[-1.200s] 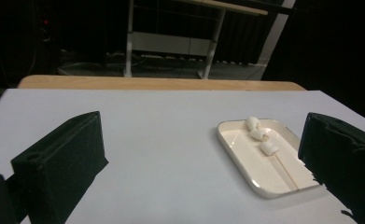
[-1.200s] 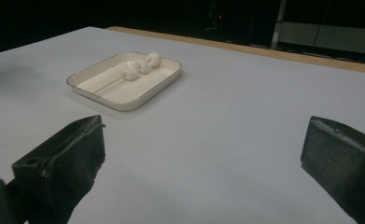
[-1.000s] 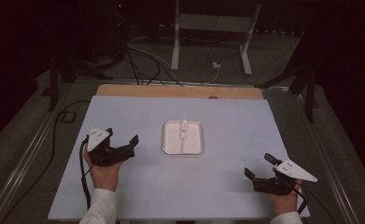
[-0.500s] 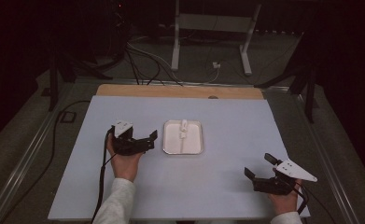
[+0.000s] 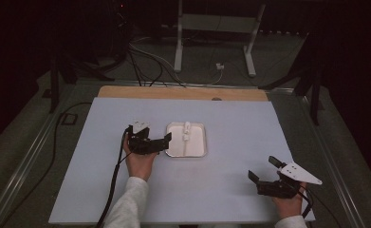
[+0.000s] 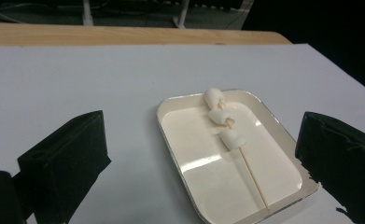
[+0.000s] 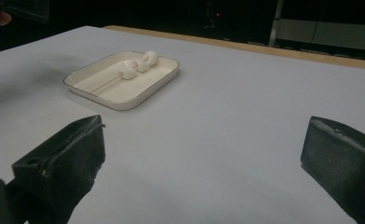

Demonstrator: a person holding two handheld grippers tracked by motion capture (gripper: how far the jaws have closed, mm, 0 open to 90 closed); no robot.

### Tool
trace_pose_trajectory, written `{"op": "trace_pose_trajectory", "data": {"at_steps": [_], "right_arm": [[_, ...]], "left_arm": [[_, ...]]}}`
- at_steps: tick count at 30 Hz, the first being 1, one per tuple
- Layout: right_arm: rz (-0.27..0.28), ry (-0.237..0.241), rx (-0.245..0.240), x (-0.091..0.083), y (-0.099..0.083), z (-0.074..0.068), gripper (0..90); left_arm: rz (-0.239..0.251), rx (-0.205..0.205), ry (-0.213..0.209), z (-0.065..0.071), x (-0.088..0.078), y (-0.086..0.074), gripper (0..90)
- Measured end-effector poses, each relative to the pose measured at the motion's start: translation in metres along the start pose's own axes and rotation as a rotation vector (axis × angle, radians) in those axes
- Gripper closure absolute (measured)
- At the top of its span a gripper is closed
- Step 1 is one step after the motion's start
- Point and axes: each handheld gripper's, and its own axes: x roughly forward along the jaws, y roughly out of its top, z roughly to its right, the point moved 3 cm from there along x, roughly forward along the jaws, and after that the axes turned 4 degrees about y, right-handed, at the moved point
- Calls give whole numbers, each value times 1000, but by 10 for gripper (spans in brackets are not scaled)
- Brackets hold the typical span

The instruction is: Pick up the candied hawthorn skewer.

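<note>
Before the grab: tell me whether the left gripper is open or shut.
Open. The left gripper has its two black jaws spread wide, with the tray and the skewer showing between them, untouched.

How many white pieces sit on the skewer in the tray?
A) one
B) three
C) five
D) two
B: the left gripper view shows three white pieces threaded along the far end of the skewer, which lies in the tray.

A wooden skewer [image 6: 236,149] – three white pieces threaded – lies flat in the cream tray [image 6: 189,163].
</note>
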Motion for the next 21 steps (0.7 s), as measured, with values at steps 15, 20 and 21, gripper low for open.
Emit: {"op": "trace_pose_trajectory", "data": {"at_steps": [15, 20, 21], "right_arm": [[-1, 1, 1, 0, 0, 0, 0], [-2, 1, 1, 0, 0, 0, 0], [-2, 1, 1, 0, 0, 0, 0]], "left_arm": [[-95, 17, -65, 15, 30, -17, 45], [-136, 15, -104, 23, 40, -22, 56], [-136, 15, -104, 23, 40, -22, 60]]}}
